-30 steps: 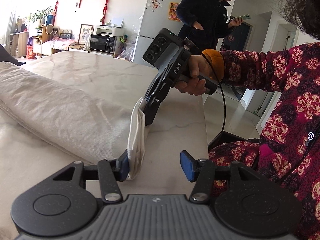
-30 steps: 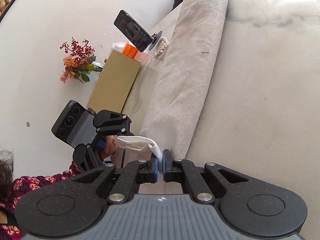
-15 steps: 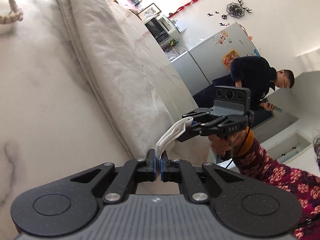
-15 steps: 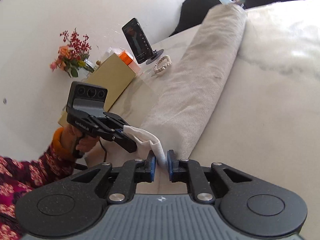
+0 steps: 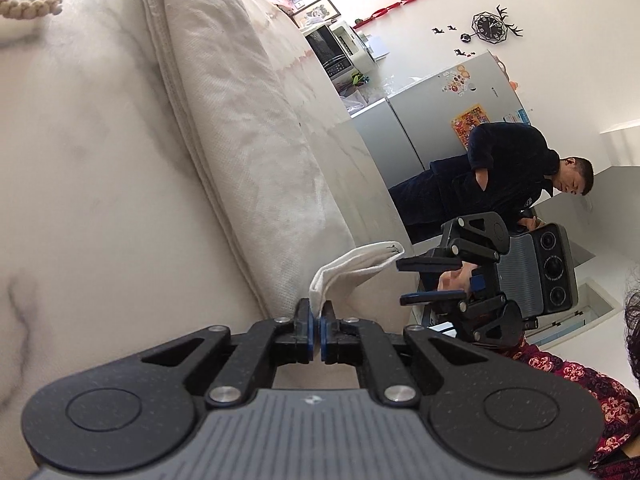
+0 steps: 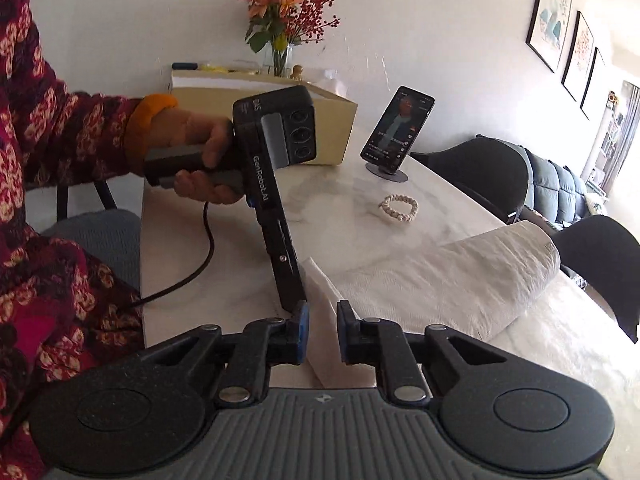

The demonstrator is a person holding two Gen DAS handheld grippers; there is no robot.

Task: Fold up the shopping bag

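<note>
The off-white shopping bag (image 5: 248, 140) lies on the marble table (image 5: 80, 200), folded into a long strip. Its white handle strap (image 5: 352, 264) sticks out at the near end. My left gripper (image 5: 316, 312) is shut on the strap's base. My right gripper (image 5: 400, 283) hovers just past the strap's free loop. Its jaws are closing, with a clear gap and pads off the cloth. In the right wrist view the strap (image 6: 320, 292) shows through the right gripper (image 6: 322, 320), the left gripper (image 6: 294, 302) pinches it edge-on, and the bag (image 6: 460, 284) runs away to the right.
A bead bracelet (image 6: 398, 208), a phone on a stand (image 6: 396, 132), a cardboard box (image 6: 336, 120) and a vase of flowers (image 6: 284, 12) stand at the table's far end. Dark chairs (image 6: 480, 176) line the right side. A person (image 5: 480, 172) stands by the fridge.
My left gripper rolled, closed on the handle strap, then kept still. My right gripper let go of the strap, rolled upright and drew back from it with its jaws apart.
</note>
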